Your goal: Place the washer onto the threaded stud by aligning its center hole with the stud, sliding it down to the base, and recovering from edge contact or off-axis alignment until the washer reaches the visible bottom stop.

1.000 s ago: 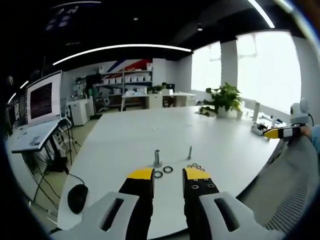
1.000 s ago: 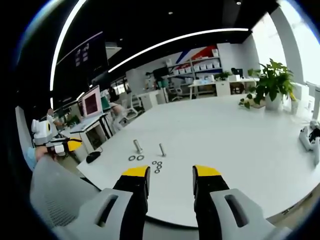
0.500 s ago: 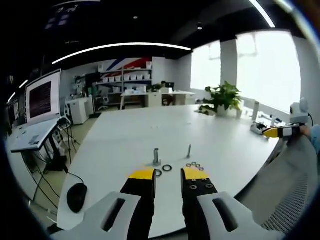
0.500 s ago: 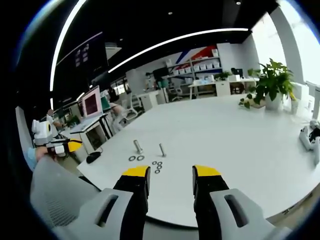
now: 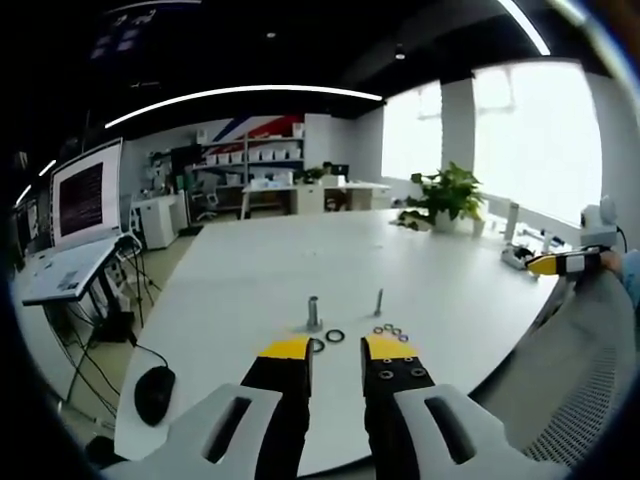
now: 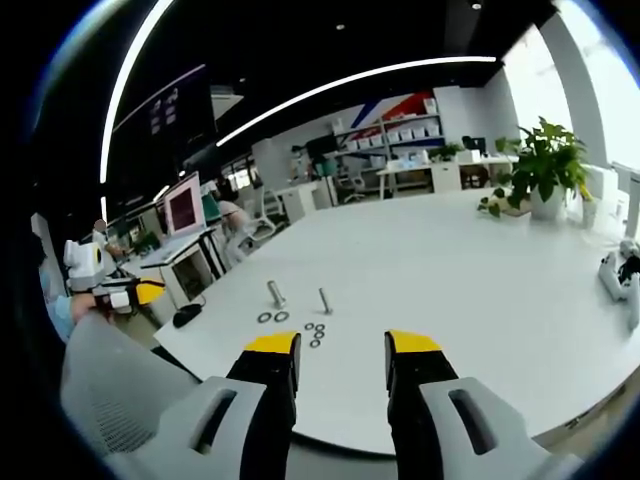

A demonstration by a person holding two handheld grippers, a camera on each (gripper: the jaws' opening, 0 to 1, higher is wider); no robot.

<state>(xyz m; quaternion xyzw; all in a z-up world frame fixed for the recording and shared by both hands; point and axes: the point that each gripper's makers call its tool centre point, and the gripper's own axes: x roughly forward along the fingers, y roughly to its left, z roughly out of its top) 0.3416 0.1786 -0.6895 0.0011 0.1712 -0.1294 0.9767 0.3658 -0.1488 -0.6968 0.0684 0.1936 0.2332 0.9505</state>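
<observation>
Your left gripper [image 5: 337, 347] hovers at the near edge of the white table [image 5: 270, 265], its yellow-tipped jaws a little apart and holding nothing. Just past them stand two upright pieces: a thick bolt [image 5: 313, 313] and, to its right, a thinner threaded stud [image 5: 379, 302]. Two larger washers [image 5: 335, 336] lie flat at the bolt's foot, and a cluster of small washers [image 5: 391, 331] lies near the stud. Your right gripper [image 6: 341, 343] hangs well back from the same parts, jaws wide apart and empty.
</observation>
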